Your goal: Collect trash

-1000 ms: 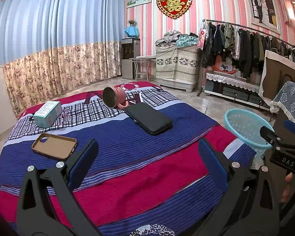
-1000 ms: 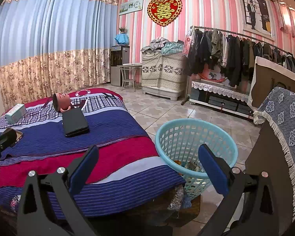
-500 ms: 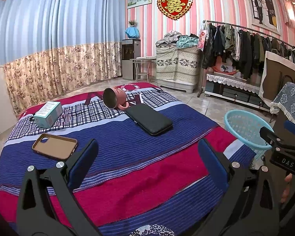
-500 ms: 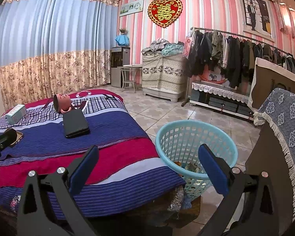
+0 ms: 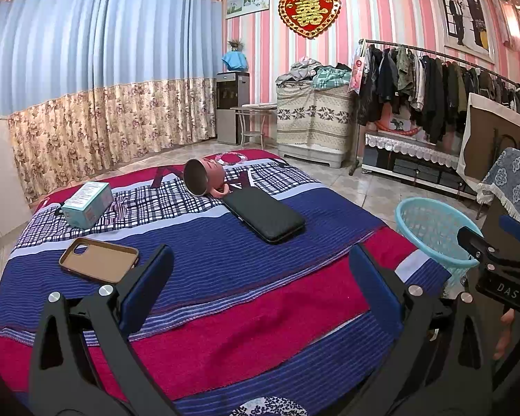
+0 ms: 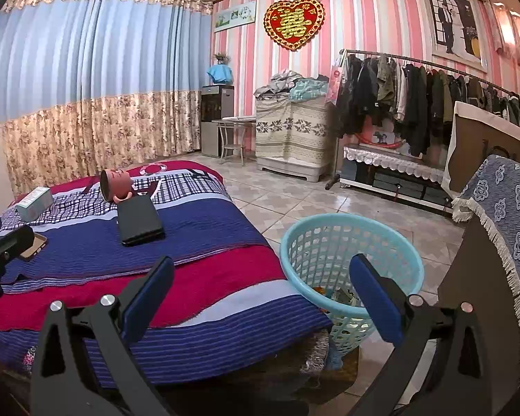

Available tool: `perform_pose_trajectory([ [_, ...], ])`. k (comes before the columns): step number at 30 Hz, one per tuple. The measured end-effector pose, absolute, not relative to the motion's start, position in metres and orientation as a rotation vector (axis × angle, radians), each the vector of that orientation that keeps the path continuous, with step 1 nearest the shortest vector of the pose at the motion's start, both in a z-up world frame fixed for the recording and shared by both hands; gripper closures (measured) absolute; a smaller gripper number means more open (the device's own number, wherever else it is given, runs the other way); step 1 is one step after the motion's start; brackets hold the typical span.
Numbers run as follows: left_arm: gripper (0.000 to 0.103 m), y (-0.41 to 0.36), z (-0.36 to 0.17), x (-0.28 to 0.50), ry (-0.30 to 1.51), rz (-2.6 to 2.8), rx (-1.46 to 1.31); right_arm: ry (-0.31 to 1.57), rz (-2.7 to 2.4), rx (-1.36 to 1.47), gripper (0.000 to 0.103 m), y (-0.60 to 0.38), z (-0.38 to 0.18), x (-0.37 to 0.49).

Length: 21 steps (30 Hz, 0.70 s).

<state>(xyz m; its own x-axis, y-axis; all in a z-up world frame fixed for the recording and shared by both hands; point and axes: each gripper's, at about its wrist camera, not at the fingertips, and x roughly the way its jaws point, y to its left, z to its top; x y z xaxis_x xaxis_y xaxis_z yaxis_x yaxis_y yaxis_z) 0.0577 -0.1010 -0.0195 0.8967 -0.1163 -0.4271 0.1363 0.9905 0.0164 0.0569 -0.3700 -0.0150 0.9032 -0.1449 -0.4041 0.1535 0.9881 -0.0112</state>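
Observation:
A light blue plastic basket stands on the floor by the bed's right side, with some trash at its bottom; it also shows in the left wrist view. My left gripper is open and empty above the near part of the bed. My right gripper is open and empty, between the bed's corner and the basket. On the bed lie a teal box, a brown phone case, a tipped pink mug and a black wallet-like case.
The bed has a striped red and blue blanket. A clothes rack and a covered cabinet stand along the far wall. A chair with a blue patterned cloth is at the right. The floor is tiled.

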Motion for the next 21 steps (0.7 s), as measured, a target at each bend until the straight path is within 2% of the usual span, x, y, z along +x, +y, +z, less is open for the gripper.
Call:
perform_pose_trajectory([
  [21,0.005,-0.0998,-0.0189,0.0565,0.433,-0.129,0.046,0.410,-0.150,0.022,0.004,-0.3709,-0.0176,0.0587],
])
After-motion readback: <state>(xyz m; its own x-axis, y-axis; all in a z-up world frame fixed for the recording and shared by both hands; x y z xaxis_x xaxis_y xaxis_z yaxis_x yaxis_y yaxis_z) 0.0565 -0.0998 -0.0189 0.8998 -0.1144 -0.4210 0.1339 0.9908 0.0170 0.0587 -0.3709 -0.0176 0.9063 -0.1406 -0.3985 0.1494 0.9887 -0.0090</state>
